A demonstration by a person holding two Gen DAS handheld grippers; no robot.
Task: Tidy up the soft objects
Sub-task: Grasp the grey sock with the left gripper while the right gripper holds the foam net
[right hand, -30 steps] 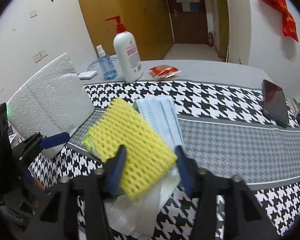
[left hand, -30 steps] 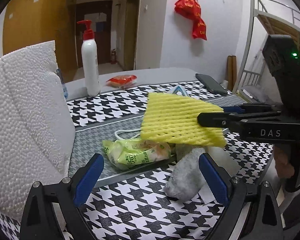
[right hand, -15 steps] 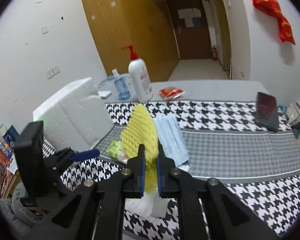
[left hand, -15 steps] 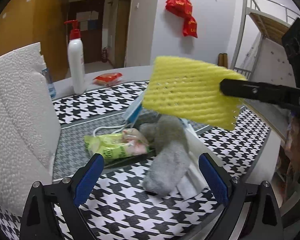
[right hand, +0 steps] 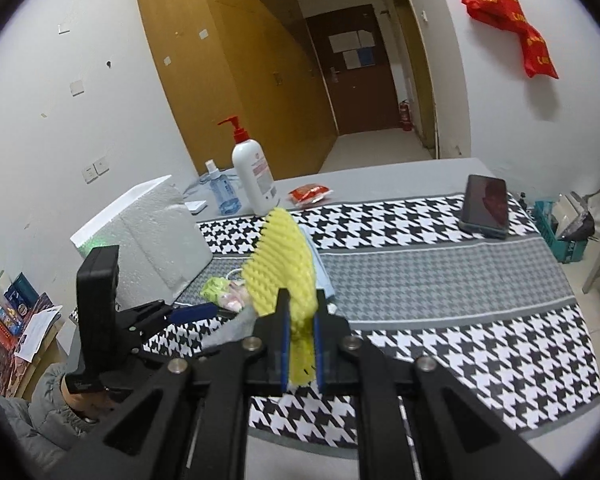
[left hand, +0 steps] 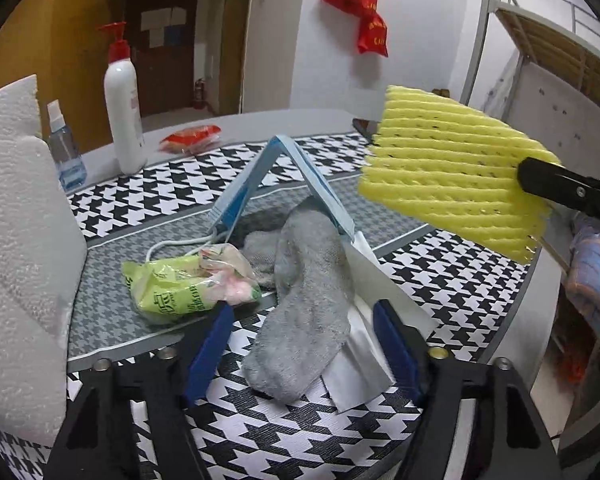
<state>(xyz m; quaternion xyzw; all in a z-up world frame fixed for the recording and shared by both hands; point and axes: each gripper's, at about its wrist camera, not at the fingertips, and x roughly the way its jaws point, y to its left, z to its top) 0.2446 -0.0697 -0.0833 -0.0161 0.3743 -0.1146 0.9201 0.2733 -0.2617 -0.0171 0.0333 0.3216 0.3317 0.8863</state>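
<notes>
My right gripper is shut on a yellow foam net and holds it in the air; in the left wrist view the yellow foam net hangs at the upper right, above the table. A grey sock lies on a white plastic sheet, between the blue pads of my left gripper. Its jaws are closing, and a gap shows on each side of the sock. A green snack packet lies left of the sock. A blue face mask stands tented behind it.
A white foam box stands at the left. A pump bottle, a spray bottle and a red packet are at the back. A phone lies at the far right. The table's edge runs close on the right.
The right gripper shut on the yellow foam net and lifted it up and to the right, uncovering the sock and mask. The left gripper's pads have drawn in around the sock.
</notes>
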